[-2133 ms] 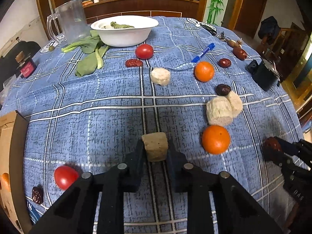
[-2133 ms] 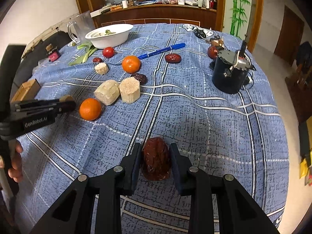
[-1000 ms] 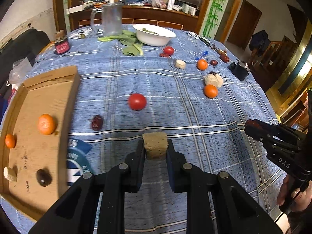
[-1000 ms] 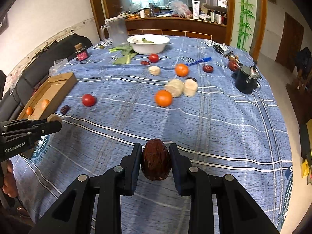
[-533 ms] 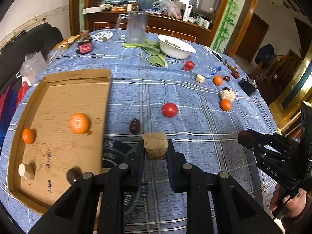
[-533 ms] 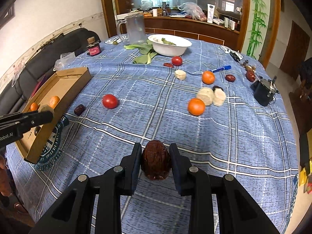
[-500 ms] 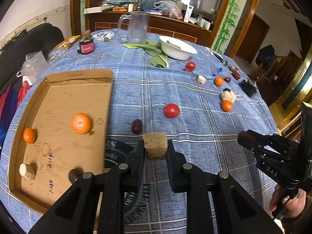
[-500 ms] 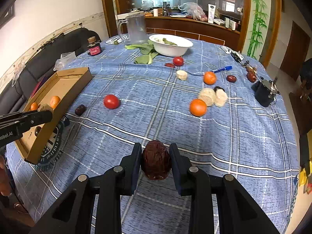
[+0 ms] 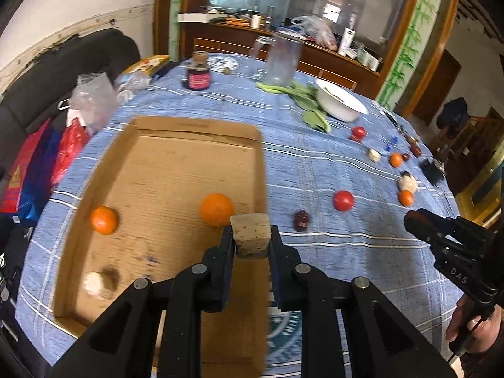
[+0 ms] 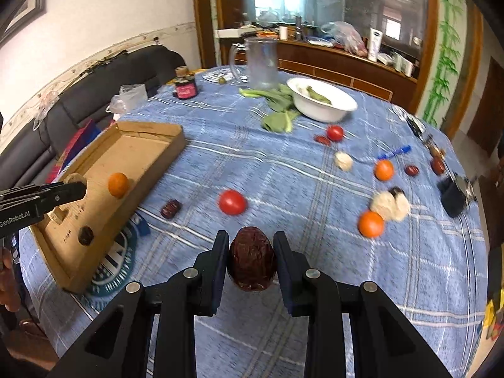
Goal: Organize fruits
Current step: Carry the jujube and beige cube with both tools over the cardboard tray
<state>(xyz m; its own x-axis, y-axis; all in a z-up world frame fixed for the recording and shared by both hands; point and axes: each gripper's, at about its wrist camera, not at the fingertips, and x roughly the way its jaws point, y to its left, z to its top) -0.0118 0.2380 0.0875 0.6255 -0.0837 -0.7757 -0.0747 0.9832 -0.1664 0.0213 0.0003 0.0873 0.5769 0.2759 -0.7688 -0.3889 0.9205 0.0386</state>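
My left gripper (image 9: pixel 251 239) is shut on a tan corn-cob chunk (image 9: pixel 251 234) and holds it above the right edge of the cardboard tray (image 9: pixel 157 145). The tray holds two oranges (image 9: pixel 217 209), a pale chunk (image 9: pixel 93 282) and a dark date. My right gripper (image 10: pixel 251 256) is shut on a dark red date (image 10: pixel 252 258) above the blue checked cloth, right of the tray (image 10: pixel 148 132). A tomato (image 10: pixel 232 202), a date (image 10: pixel 171 208), oranges (image 10: pixel 371 223) and pale chunks (image 10: pixel 389 204) lie loose on the table.
A white bowl (image 10: pixel 323 99), leafy greens (image 10: pixel 277 116), a glass pitcher (image 10: pixel 261 63) and a small jar (image 10: pixel 186 88) stand at the far side. A black box (image 10: pixel 455 195) and a blue pen (image 10: pixel 393 152) lie at the right. A sofa with bags is left of the table.
My left gripper has swung left with the chunk, from over the cloth to over the tray's right edge. My right gripper has followed to the left with the date.
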